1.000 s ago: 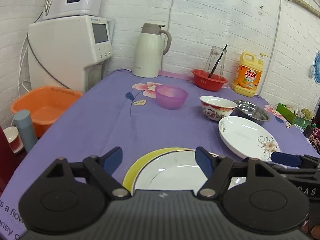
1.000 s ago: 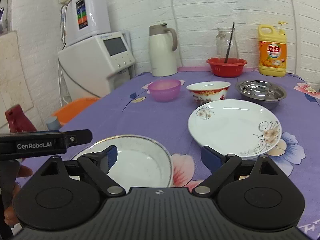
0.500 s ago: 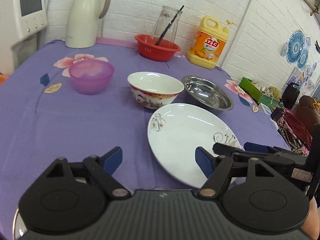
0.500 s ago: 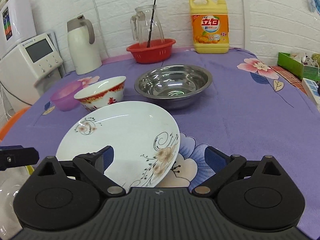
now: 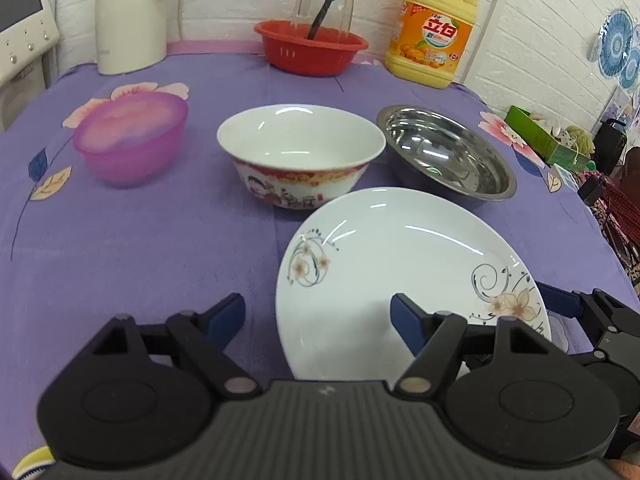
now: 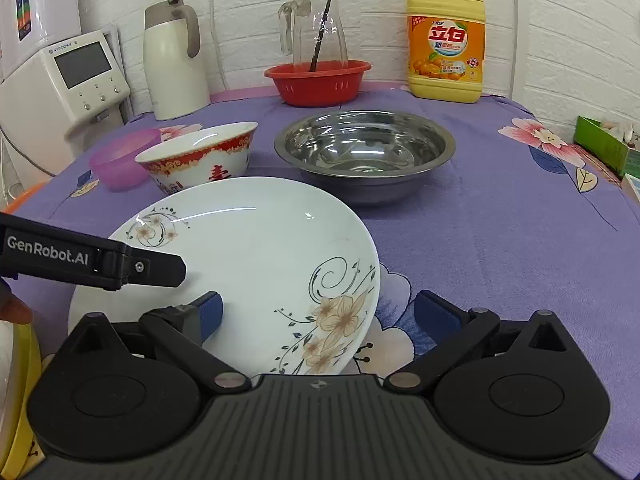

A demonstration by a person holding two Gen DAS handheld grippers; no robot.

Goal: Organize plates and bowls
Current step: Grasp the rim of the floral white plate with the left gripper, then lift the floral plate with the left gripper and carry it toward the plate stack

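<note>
Left gripper [image 5: 318,320] and right gripper [image 6: 318,318], jaws of both apart and holding nothing, flanking the near rim of the flowered white plate [image 6: 248,256]. Beyond it, left to right: purple bowl [image 5: 130,138], red-banded bowl [image 5: 300,152], steel bowl [image 6: 364,150], all separate on the purple tablecloth [image 6: 500,220]. Yellow-rimmed plate [image 6: 22,380] at near left; nothing stacked yet, sorting apparently barely begun.

"GenRobot.AI" is printed on the left gripper [image 6: 92,258]; "立白" is read on the yellow detergent bottle [image 6: 446,46], far ahead of it.
</note>
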